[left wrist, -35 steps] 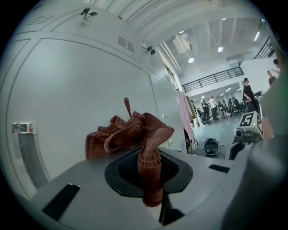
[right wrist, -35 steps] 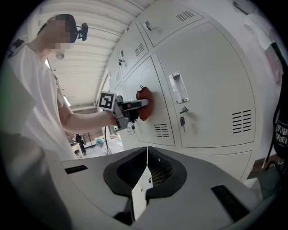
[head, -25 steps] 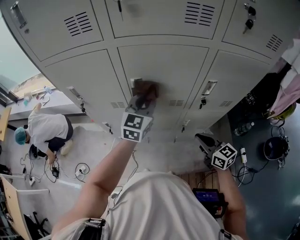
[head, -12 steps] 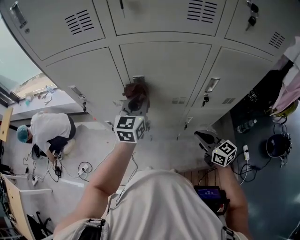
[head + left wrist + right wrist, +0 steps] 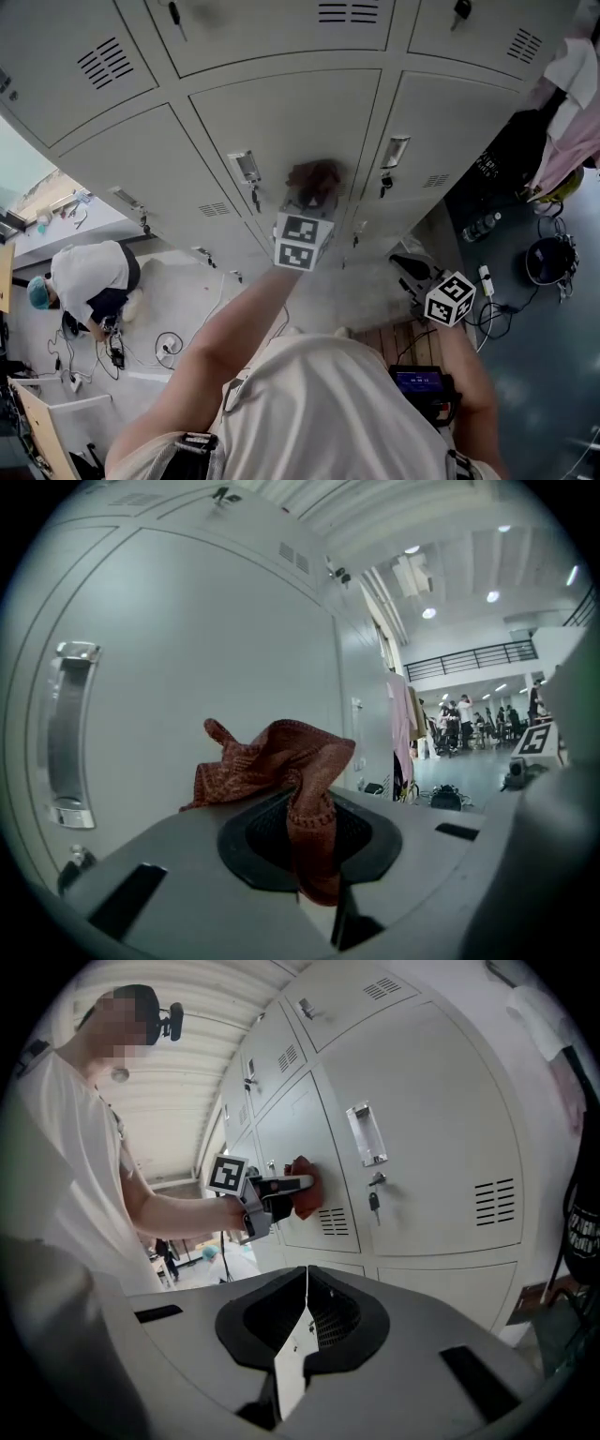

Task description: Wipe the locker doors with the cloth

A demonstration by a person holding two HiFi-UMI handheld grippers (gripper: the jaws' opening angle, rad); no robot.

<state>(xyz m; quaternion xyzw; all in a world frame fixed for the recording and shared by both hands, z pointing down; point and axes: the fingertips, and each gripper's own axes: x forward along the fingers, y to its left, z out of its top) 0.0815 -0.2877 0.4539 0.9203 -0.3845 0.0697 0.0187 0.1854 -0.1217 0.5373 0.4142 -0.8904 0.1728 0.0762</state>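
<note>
A crumpled reddish-brown cloth (image 5: 315, 177) is pressed against a grey locker door (image 5: 281, 122) near its lower right corner. My left gripper (image 5: 307, 202) is shut on the cloth (image 5: 281, 766), which bunches out past the jaws against the door (image 5: 206, 667). The right gripper view shows the cloth (image 5: 302, 1198) on the door (image 5: 298, 1138), held by the left gripper (image 5: 281, 1190). My right gripper (image 5: 417, 281) hangs low at the right, away from the lockers, shut with nothing in it (image 5: 306, 1312).
Metal handles (image 5: 246, 168) (image 5: 395, 151) and hanging keys (image 5: 384, 182) stick out of the doors either side of the cloth. A person in white (image 5: 89, 277) crouches on the floor at the left. Clothes (image 5: 572, 103) hang at the right above bags and cables.
The left gripper has slid the cloth to the right across the door, away from the handle. The head view has shifted. The right gripper stays low.
</note>
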